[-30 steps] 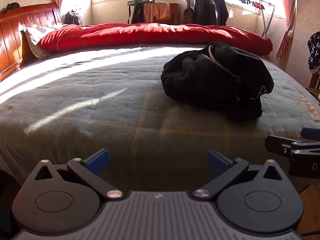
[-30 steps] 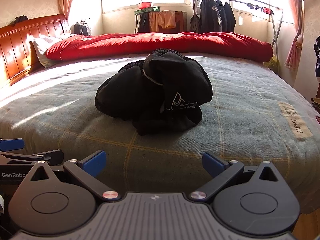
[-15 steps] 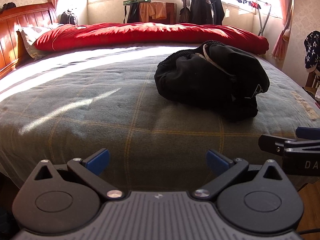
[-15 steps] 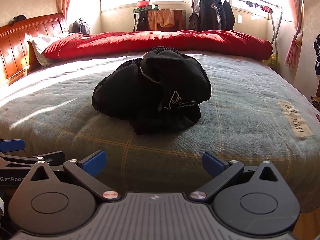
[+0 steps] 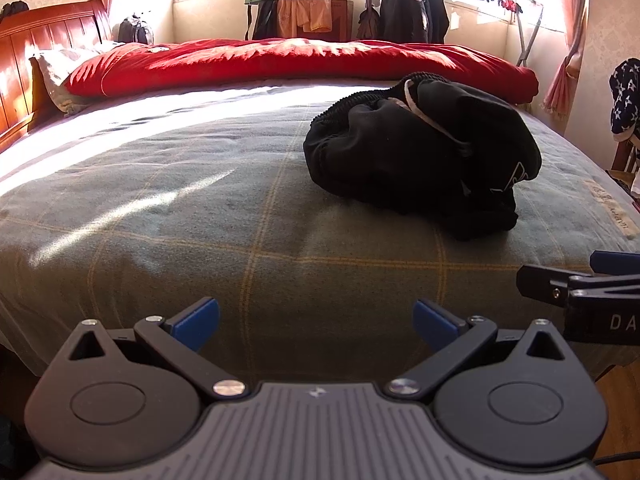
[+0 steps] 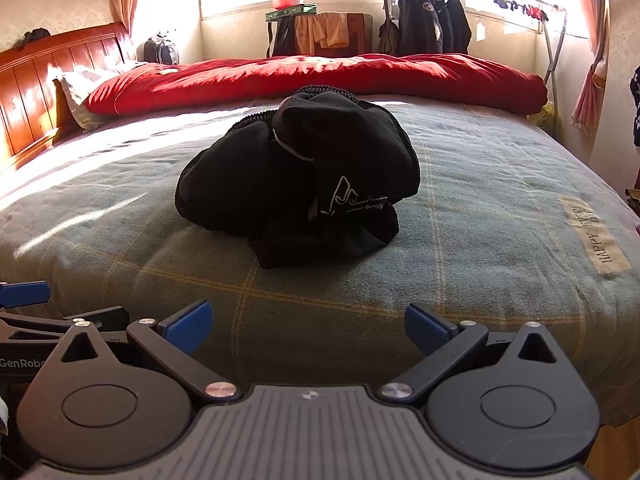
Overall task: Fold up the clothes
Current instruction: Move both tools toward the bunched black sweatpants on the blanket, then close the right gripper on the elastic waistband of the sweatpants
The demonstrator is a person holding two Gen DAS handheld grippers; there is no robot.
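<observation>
I am looking across the near edge of the grey-green checked bed blanket (image 6: 500, 200) at a crumpled black garment with a white printed logo (image 6: 298, 184), heaped toward the middle of the bed. It is lying straight ahead of my right gripper (image 6: 308, 322) — and ahead but off to the right of my left gripper (image 5: 316, 320). So the right one is sitting better lined up, I judge. Its long axis is running roughly parallel to the near edge. Both grippers are spread wide — holding nothing, well apart from the cloth.
</observation>
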